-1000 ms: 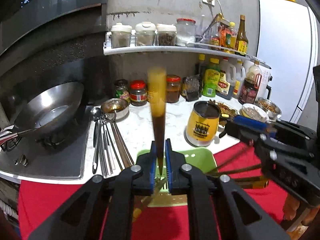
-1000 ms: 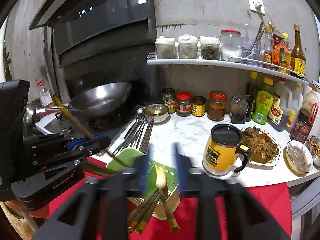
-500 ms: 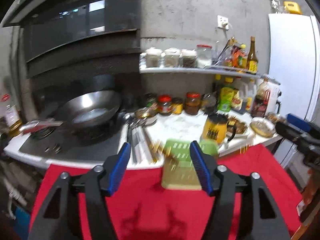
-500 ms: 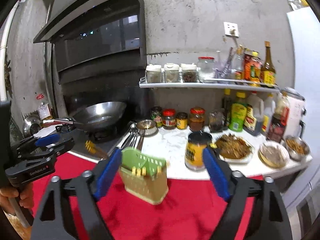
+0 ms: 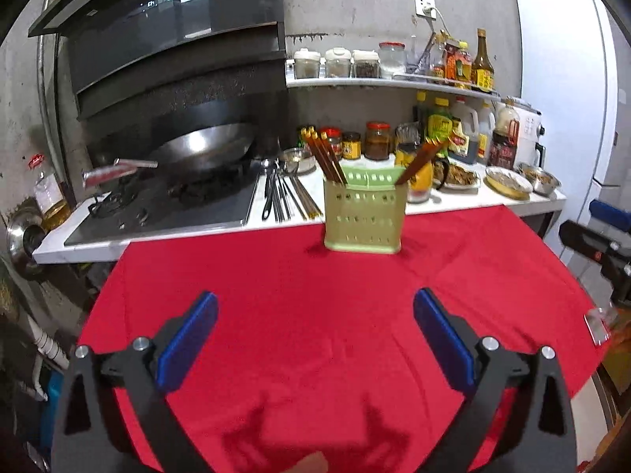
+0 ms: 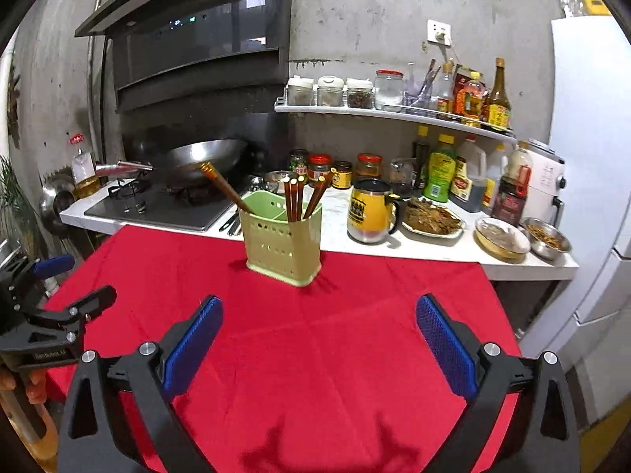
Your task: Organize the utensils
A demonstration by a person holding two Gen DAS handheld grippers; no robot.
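Only one text is half-legible: white lettering on the black body of the left gripper, lower left of the right-wrist view. It looks like "GenRobot.AI", but it's v. small and not every letter is sure.

The rest is print that can't be read:
- Range hood, upper left: lit display w/ white + green marks, too small in both views.
- Yellow mug, centre right: black block print on the front, illegible.
- Sauce jars at the back of the counter: coloured labels, letters blurred.
- Shelf bottles, upper right: yellow/red labels, unreadable.
- Green bottle below the shelf: same.
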